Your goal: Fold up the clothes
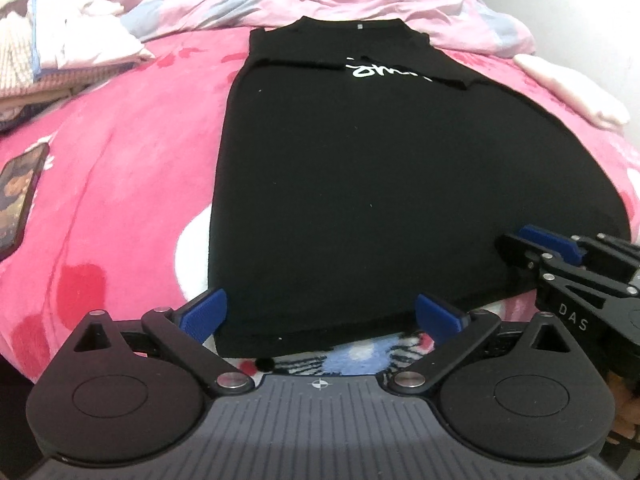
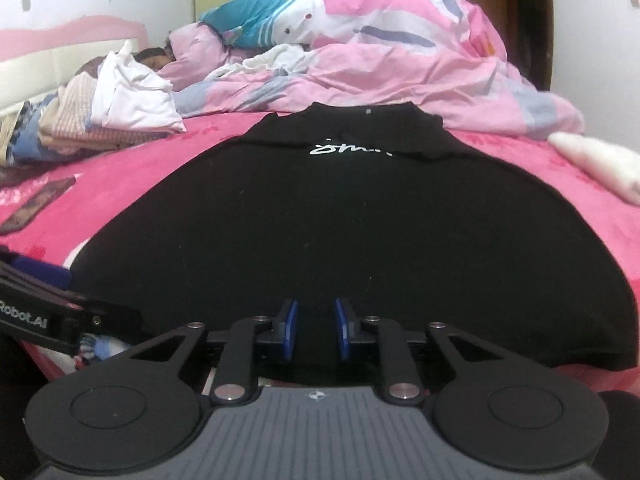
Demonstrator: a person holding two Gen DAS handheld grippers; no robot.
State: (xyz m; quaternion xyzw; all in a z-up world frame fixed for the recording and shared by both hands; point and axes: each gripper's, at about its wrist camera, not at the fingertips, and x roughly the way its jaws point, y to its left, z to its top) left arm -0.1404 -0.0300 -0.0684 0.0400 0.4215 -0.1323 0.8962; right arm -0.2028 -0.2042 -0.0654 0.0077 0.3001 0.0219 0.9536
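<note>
Black shirt (image 1: 360,184) flat on the bed (image 1: 132,168), hem toward me.
My left gripper (image 1: 322,314) jaws gape across the hem; my right gripper (image 2: 316,330) jaws nearly together over it, whether pinching cloth I cannot tell.

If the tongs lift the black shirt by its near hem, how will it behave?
The black shirt lies flat and thin, so it will probably hang limp. Its folded-in sleeves may fall open. On the fuzzy pink blanket it may drag rather than slide.

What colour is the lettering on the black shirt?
White, in a handwritten script across the black shirt, where the lettering sits near the collar end. It shows best in the left wrist view.
</note>
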